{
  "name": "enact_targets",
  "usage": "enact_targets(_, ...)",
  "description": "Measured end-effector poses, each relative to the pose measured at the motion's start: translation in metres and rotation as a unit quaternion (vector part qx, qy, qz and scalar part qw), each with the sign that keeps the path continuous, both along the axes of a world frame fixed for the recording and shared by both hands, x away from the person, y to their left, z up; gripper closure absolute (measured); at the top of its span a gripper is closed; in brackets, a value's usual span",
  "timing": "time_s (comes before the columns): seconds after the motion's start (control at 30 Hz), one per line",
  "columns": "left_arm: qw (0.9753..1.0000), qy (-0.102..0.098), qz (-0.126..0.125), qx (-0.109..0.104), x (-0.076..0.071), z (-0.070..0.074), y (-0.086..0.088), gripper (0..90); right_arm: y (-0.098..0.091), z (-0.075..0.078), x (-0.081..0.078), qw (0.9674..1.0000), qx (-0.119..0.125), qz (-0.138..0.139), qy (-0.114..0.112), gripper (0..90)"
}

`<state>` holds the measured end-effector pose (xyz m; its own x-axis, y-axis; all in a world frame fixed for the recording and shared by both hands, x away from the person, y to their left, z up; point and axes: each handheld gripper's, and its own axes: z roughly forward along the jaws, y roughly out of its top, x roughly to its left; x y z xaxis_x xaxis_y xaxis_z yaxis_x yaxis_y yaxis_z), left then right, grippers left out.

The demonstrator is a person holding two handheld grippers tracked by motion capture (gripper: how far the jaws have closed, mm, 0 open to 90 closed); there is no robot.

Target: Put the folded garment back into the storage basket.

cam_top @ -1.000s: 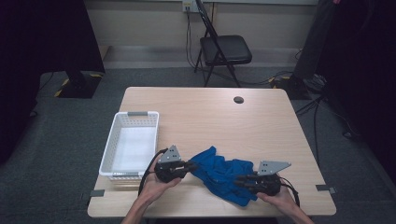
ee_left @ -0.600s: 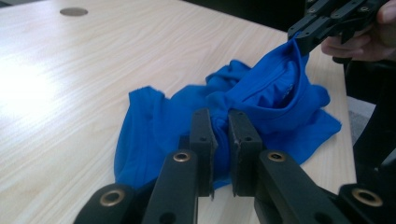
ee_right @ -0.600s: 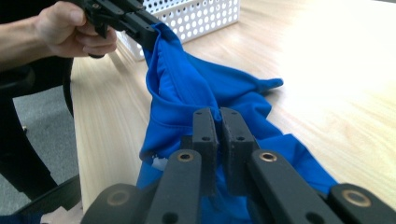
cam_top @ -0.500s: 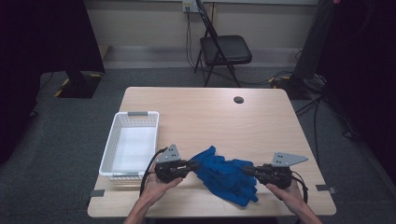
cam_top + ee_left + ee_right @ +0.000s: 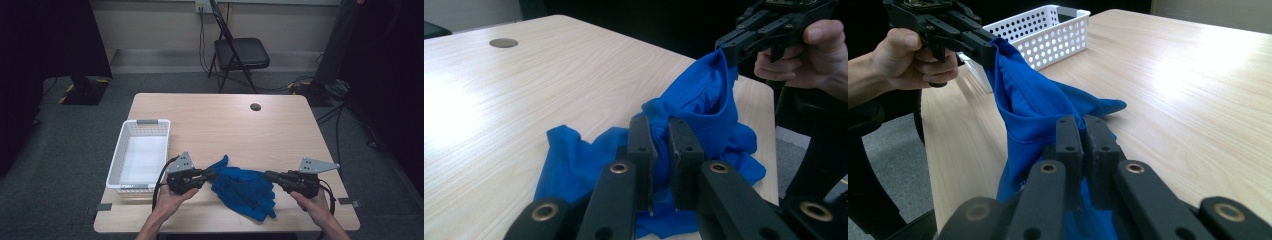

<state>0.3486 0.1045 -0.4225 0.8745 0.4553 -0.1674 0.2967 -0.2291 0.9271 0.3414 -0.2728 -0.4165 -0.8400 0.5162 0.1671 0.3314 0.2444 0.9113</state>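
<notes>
high view: white basket [image 5: 142, 152] beside blue cloth [image 5: 243, 187]

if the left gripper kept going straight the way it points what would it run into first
Probably the blue cloth already pinched in the left gripper; past that, the right gripper gripping the cloth's far end. Depth between them is hard to judge.

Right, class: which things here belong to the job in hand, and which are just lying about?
In the job:
blue cloth
left gripper, shut on it
right gripper, shut on it

Lying about:
white basket
folding chair
round dark disc
</notes>
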Motion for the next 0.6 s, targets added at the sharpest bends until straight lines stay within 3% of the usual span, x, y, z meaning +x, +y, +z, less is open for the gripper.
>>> enact_targets(0.2,0.9999,-0.003,0.011,-0.006,-0.001,0.006,0.001,82.7,0.0,0.008,0.002,1.0,0.003,-0.003,-0.007,86.8)
enact_targets(0.27,0.9998,-0.002,0.021,0.005,0.0,0.007,-0.001,82.7,0.0,0.012,0.002,0.9999,0.005,-0.007,-0.01,86.8)
enact_targets(0.6,0.9996,-0.012,0.025,-0.009,0.002,0.019,-0.006,82.7,-0.003,0.029,0.006,0.9996,0.003,-0.017,-0.023,86.8)
